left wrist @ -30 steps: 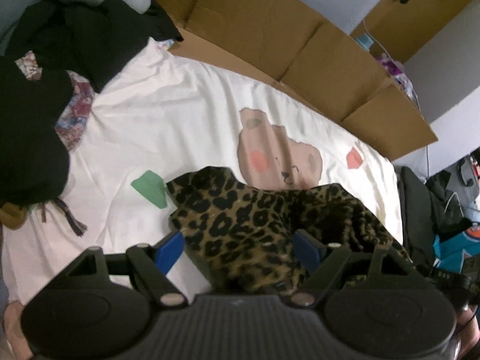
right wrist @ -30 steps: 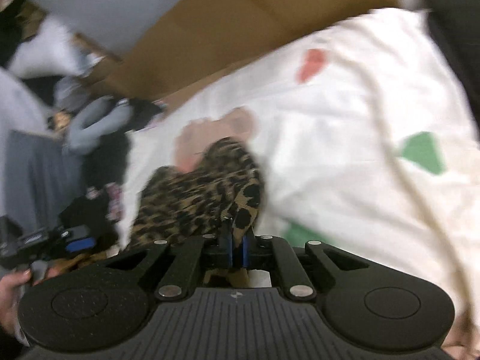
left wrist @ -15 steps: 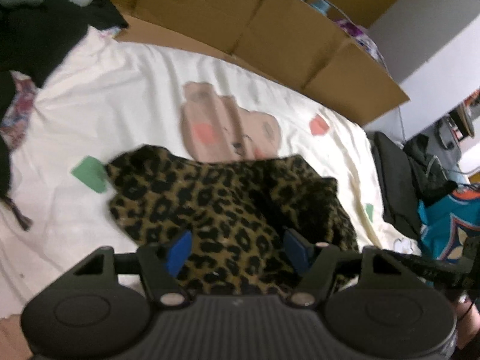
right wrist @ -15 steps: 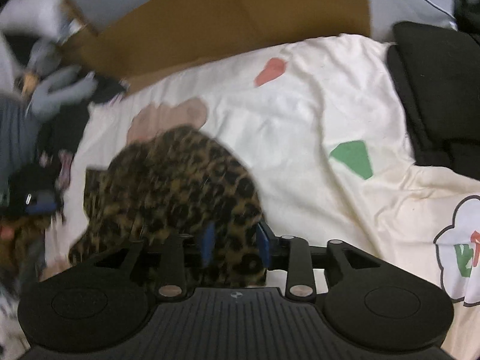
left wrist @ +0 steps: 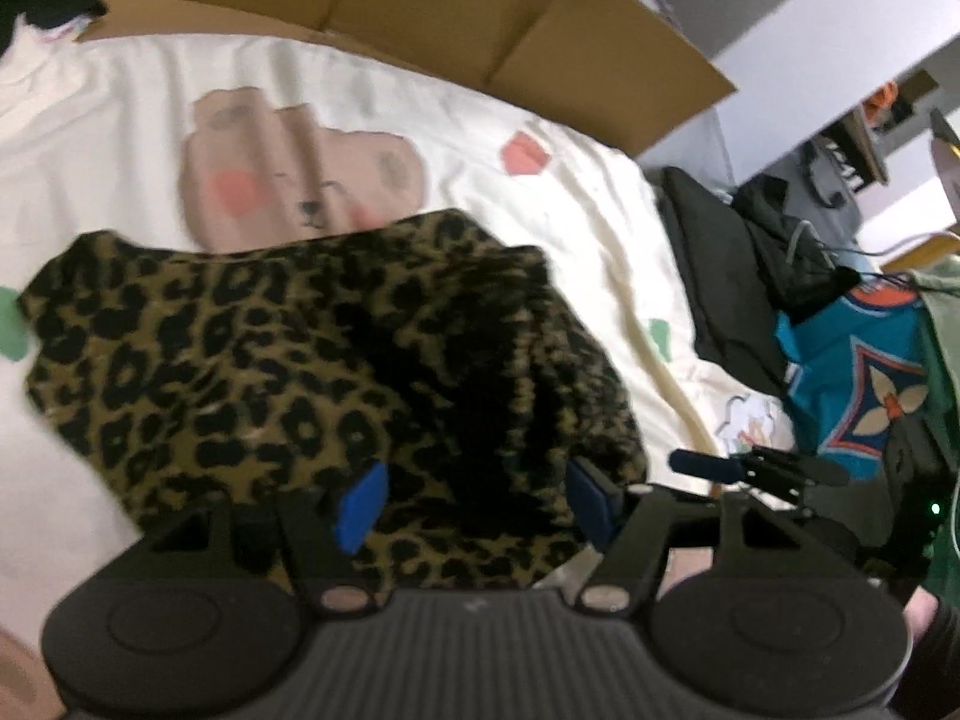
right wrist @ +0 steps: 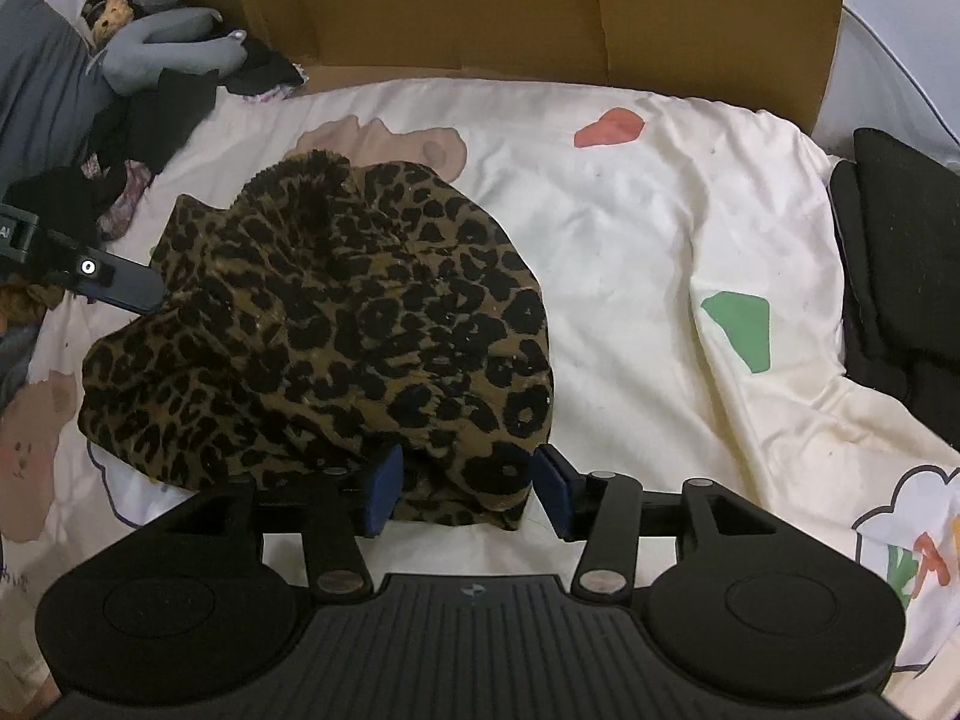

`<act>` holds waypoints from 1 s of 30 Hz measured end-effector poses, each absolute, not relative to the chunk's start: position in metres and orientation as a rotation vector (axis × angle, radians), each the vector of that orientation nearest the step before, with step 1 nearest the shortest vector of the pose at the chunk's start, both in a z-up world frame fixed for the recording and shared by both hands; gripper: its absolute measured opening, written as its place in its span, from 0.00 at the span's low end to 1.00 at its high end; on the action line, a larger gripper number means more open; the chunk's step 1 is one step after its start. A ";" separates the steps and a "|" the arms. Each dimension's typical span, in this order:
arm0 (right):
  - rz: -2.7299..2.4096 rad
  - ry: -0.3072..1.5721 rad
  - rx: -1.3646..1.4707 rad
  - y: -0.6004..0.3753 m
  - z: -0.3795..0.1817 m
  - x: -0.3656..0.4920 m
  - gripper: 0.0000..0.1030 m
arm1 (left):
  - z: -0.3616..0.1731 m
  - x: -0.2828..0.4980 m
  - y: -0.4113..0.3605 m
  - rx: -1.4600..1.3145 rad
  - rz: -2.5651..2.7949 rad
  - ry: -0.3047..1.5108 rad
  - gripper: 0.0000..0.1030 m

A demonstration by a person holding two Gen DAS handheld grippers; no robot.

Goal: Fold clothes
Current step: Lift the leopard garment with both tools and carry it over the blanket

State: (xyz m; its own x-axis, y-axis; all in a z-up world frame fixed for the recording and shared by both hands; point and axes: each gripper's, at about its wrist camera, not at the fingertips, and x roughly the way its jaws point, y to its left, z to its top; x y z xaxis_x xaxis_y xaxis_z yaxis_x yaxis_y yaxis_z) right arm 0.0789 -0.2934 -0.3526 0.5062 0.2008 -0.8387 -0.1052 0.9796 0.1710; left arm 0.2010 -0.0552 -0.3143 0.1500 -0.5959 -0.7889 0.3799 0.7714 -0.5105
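Right gripper (right wrist: 465, 489) fingers, pinching leopard garment (right wrist: 336, 336) a second ago, just opened, now spread. Left gripper (left wrist: 474, 504) spread, narrowing. Garment heaped on bed (right wrist: 648, 228). Right view alone shows plush toy (right wrist: 162, 51).

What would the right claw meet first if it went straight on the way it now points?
Most likely the crumpled leopard-print garment: its near edge lies between the open right claw, on the cream printed bedsheet. Depth is uncertain.

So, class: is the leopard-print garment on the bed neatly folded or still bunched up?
Bunched up. The leopard-print garment lies in a rumpled heap on the bed sheet, with uneven edges and a raised hump, no flat layers.
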 end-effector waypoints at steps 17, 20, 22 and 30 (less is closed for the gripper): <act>0.152 1.002 -0.052 -0.272 -0.383 0.078 0.56 | -0.369 0.193 -0.088 -0.461 -0.689 1.271 0.56; 0.128 0.976 -0.047 -0.272 -0.383 0.081 0.55 | -0.375 0.192 -0.090 -0.507 -0.676 1.280 0.56; 0.108 0.960 -0.027 -0.274 -0.383 0.083 0.55 | -0.379 0.190 -0.089 -0.541 -0.670 1.279 0.54; 0.055 0.959 0.067 -0.278 -0.394 0.086 0.53 | -0.391 0.185 -0.092 -0.627 -0.636 1.273 0.40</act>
State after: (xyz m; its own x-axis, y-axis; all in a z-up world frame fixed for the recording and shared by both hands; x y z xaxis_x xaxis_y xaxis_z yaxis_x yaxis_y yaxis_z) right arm 0.0859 -0.2781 -0.3938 0.5730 0.0763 -0.8160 -0.0168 0.9965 0.0814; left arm 0.1848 -0.0917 -0.3907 0.1757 -0.7338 -0.6563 0.0839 0.6754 -0.7326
